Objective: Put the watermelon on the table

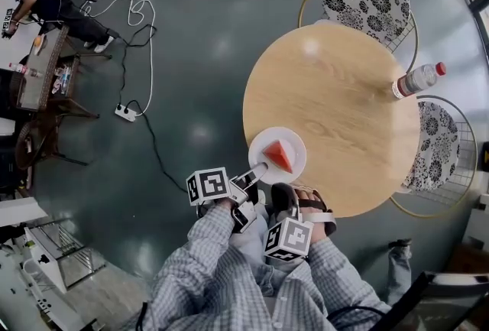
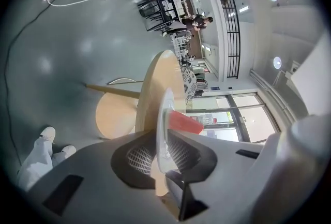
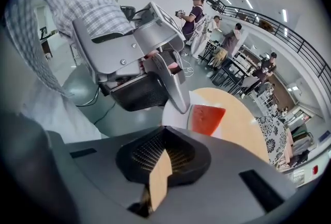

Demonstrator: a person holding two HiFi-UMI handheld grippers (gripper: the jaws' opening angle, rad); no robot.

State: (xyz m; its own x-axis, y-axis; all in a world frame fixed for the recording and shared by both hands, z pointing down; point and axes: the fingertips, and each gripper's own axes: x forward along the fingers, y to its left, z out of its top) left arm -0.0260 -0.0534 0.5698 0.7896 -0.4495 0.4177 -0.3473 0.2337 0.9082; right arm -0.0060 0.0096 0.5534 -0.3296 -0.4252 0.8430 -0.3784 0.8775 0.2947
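Head view: watermelon slice [image 1: 279,156] lies on plate [image 1: 263,142] at the 8 o'clock edge of table [image 1: 328,92]. Left gripper [image 1: 260,169] pinches the plate rim at 8 o'clock. Right gripper [image 1: 294,199] has its jaws pressed together, holding nothing. Slice is probably soft, wet and slippery. Plate is stiff but breakable, so grip the rim and keep it level.

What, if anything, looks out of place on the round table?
The white plate with the watermelon slice juts slightly over the table's near edge, its rim clamped in the left gripper's jaws. Nothing is spilled.
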